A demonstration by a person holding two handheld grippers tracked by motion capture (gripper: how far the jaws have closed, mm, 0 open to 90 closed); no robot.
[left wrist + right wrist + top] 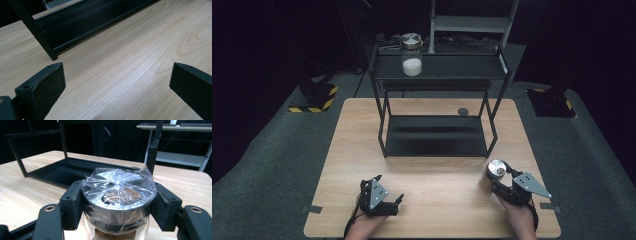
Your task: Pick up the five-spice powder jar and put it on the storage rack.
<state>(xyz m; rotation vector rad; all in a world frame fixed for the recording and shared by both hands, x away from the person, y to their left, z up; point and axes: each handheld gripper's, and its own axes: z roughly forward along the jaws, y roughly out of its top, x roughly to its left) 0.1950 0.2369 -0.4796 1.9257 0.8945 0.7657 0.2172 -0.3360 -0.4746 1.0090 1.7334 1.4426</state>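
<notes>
Right tongs reach level, clamping the jar's lid; left tongs rest agape.

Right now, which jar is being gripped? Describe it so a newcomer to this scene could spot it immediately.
Start at the light wooden table and its black two-tier metal rack; go to the near right corner, in front of the rack. There the right tool clamps a small glass jar with a plastic-wrapped silver lid and brownish contents. Its twin, the jar of white powder, stands on the rack's top shelf.
</notes>
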